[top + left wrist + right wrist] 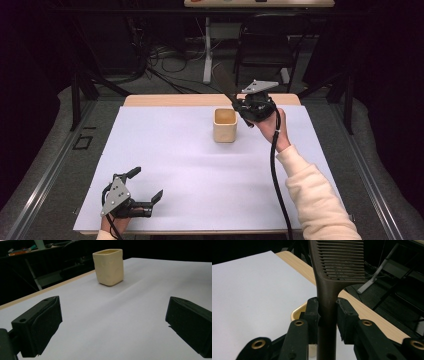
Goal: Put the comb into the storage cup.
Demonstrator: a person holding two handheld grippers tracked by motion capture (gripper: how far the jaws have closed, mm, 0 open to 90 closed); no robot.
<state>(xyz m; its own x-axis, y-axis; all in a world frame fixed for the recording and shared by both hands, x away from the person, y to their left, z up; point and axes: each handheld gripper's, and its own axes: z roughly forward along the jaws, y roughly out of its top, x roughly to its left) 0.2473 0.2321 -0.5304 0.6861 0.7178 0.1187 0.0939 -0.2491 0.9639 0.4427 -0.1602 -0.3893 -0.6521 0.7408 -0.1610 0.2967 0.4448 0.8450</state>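
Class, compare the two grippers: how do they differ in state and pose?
The right gripper is shut on the comb; the left gripper is open and holds nothing. The right is raised beside the cup; the left sits low near the table's front edge. Both have black jaws.

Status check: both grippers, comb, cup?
Right gripper shut on comb, above cup. Left gripper open, low on white sheet. Cup mouth unobstructed.
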